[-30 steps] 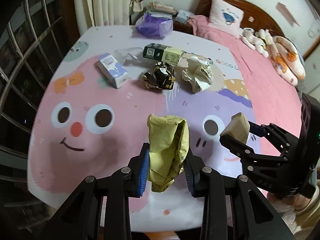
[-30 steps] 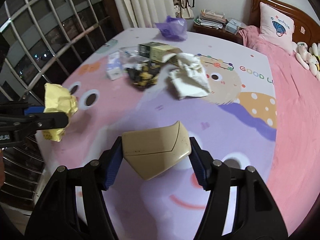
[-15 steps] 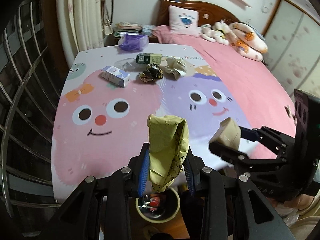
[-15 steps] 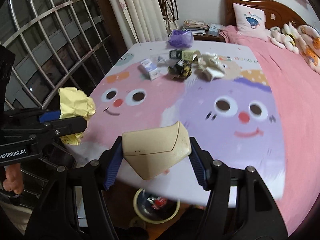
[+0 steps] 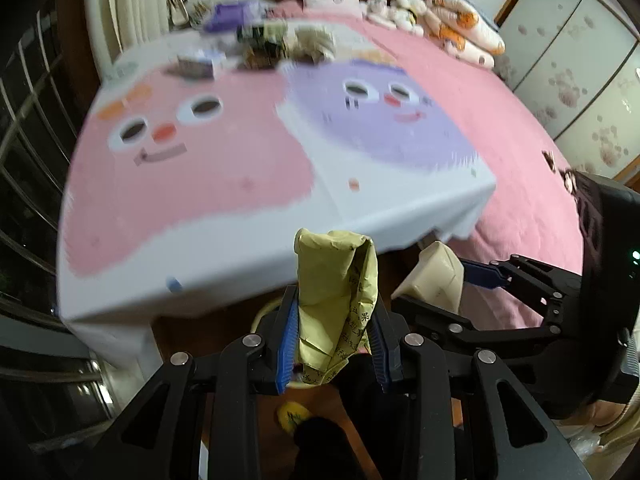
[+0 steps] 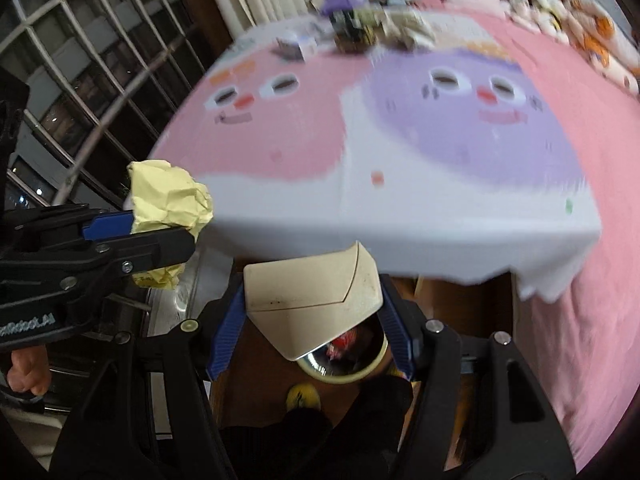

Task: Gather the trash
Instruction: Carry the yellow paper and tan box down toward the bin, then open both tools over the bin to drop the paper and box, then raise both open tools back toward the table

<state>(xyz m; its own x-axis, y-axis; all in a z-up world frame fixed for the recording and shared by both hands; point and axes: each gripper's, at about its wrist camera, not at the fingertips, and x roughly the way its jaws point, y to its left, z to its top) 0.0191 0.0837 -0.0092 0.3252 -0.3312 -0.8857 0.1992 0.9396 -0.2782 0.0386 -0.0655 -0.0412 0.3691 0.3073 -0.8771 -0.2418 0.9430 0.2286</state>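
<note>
Yellow crumpled paper [image 5: 336,292] sits clamped in left jaws; beige carton [image 6: 312,300] clamped in right jaws.

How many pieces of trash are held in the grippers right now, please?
2. A crumpled yellow paper is clamped in the left gripper, and a beige carton in the right gripper, above the bin. More trash lies blurred at the table's far end.
</note>
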